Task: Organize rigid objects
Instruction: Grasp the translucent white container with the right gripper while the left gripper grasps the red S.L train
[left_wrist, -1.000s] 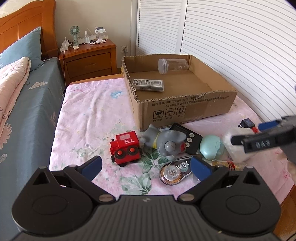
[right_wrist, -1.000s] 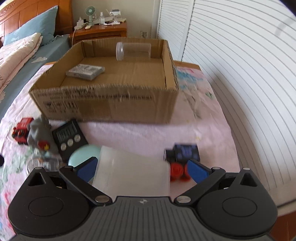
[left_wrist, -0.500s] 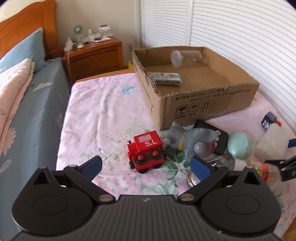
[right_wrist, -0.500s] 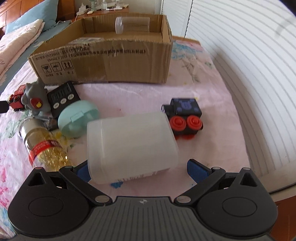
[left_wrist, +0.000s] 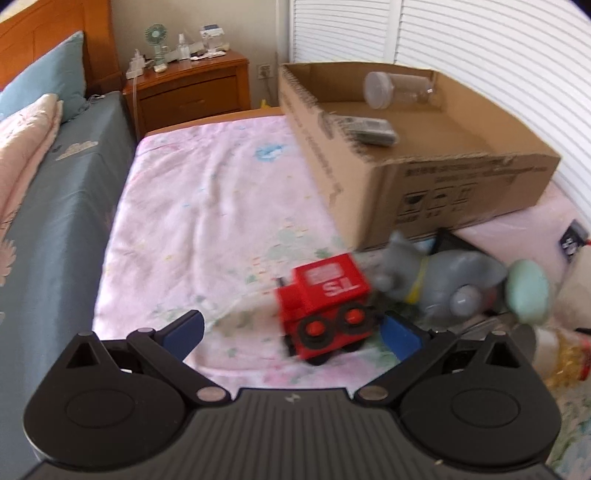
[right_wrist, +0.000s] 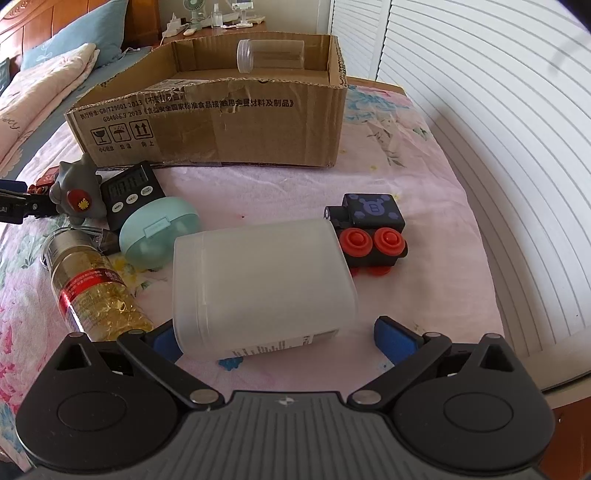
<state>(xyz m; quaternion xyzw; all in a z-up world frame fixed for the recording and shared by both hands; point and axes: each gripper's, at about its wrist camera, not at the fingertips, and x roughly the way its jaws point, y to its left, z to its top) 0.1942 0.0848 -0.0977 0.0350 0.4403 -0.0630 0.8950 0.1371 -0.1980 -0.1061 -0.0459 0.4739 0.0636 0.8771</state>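
Both tongs have dropped in closer over the last second. The left gripper (left_wrist: 291, 328) has swung toward the red toy train (left_wrist: 325, 301), which now sits at about 1 o'clock from the gap, right against the inner side of the right-hand blue pad (left_wrist: 400, 338). Jaws are wide open, holding nothing, and the view is pretty motion-blurred.

The right gripper (right_wrist: 284, 338) has come down over the frosted plastic container (right_wrist: 264, 284), which now fills the space at 12 o'clock between the fingers. It's spread wide too; the left pad looks tucked against or under the container's lidded end, the right one has a gap. Nothing clamped yet.

Further out: at 1 o'clock from the container is the black toy train (right_wrist: 369, 230), at 10 o'clock the mint case (right_wrist: 159, 230), the timer (right_wrist: 131, 192) and the grey toy (right_wrist: 75, 190), at 9 o'clock the bottle (right_wrist: 92, 291). The cardboard box (right_wrist: 221, 129) sits at 12, with a clear jar (right_wrist: 271, 55) and a remote (left_wrist: 371, 129) inside.

My read: two grabs are being lined up at once, box next.
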